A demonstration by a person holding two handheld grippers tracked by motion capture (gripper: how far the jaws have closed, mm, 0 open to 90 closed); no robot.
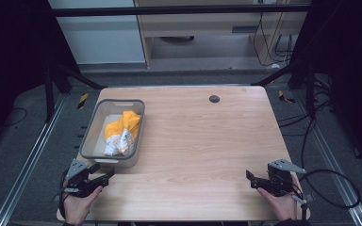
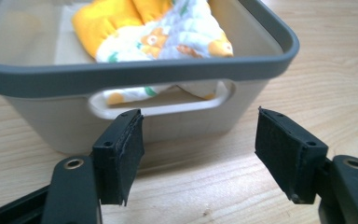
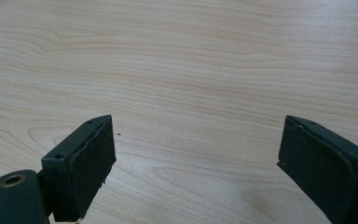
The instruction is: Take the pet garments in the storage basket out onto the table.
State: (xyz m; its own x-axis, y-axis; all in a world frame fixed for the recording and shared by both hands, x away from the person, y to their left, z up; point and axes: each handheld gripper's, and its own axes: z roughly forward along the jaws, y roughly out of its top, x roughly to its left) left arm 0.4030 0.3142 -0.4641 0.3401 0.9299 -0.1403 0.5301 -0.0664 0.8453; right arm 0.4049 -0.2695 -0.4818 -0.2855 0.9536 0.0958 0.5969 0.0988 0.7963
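A: What's nearest the left hand-held gripper (image 2: pixel 200 156)?

B: A grey plastic bin (image 1: pixel 90 128) with a darker grey rim and a cut-out handle in its near wall. It stands on the left part of the wooden tabletop (image 1: pixel 202 141), close to the left edge. In the left gripper view the handle slot (image 2: pixel 161 100) sits just beyond the jaw tips.

A: Anything inside it?

B: A bunched cloth (image 1: pixel 121 132), yellow and white with small printed figures. It lies on the bin's floor, and part of it shows through the handle slot in the left gripper view (image 2: pixel 158 32).

A: Is the left hand-held gripper touching the bin?

B: No. Its jaws stand apart with bare wood between them, just short of the near wall, and nothing is held. In the high view it sits at the near left corner of the tabletop (image 1: pixel 87 181), in the person's left hand (image 1: pixel 78 205).

A: And the right hand-held gripper (image 1: pixel 259 181)?

B: At the near right corner, well apart from the bin, in the right hand (image 1: pixel 283 205). The right gripper view shows its jaws wide apart over plain wood grain (image 3: pixel 191 70), holding nothing.

A: Anything else on the tabletop?

B: A dark round cable hole (image 1: pixel 214 99) near the far edge.
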